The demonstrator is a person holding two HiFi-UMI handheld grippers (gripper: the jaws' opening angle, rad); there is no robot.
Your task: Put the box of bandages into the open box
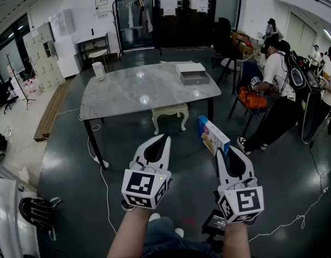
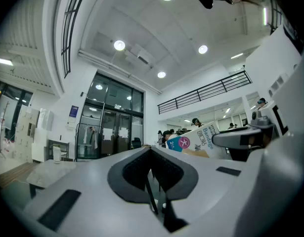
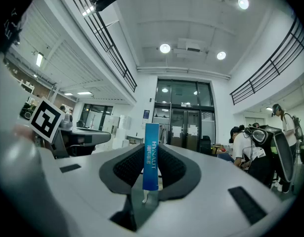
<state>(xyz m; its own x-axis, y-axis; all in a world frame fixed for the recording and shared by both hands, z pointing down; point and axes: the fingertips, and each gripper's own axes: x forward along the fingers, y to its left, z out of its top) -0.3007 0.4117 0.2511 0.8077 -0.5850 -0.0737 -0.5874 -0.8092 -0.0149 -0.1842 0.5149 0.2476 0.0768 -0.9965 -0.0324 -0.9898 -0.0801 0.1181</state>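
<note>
1. The right gripper [image 1: 223, 153] is pinching the box of bandages [image 1: 212, 135]. In the right gripper view you see the box's narrow blue edge [image 3: 151, 154] standing upright between the two dark pads, jaws partly closed and snug against it on both sides.
2. The box sticks out past the jaw tips, up in the air over the floor. It's off the table, out in front of the near right corner of the grey marble tabletop [image 1: 127, 93].
3. The left gripper [image 1: 165, 138] is empty, with its jaws pressed together at the tips and nothing between them [image 2: 151, 149]. It's held level next to the right one, a gap between the two.
4. From the left gripper view the bandage box shows off to the side, "Bandage" print facing that way.
5. The open box [image 1: 193, 77] sits near the far right corner of the tabletop, well apart from the bandages.
6. A white container [image 1: 99, 70] stands near the far left corner.
</note>
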